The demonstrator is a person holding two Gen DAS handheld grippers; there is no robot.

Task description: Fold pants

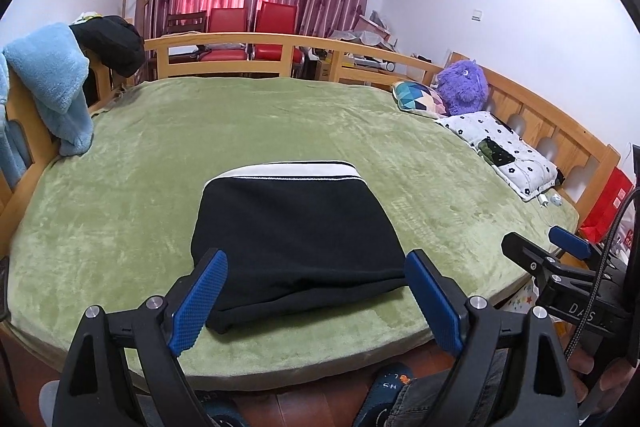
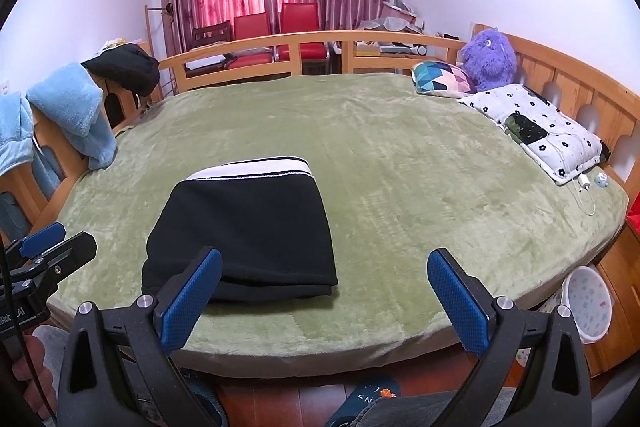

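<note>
A pair of black fabric pants (image 1: 296,239), folded into a compact rectangle with a white waistband at its far edge, is seen lying flat near the front edge of a green plush blanket (image 1: 280,123) spread over a wooden-framed bed. The left gripper (image 1: 316,301), with blue textured pads, is held with jaws spread wide above the near fold, nothing clamped. The right gripper (image 2: 324,301) is likewise wide open and empty, the pants lying to its left.
</note>
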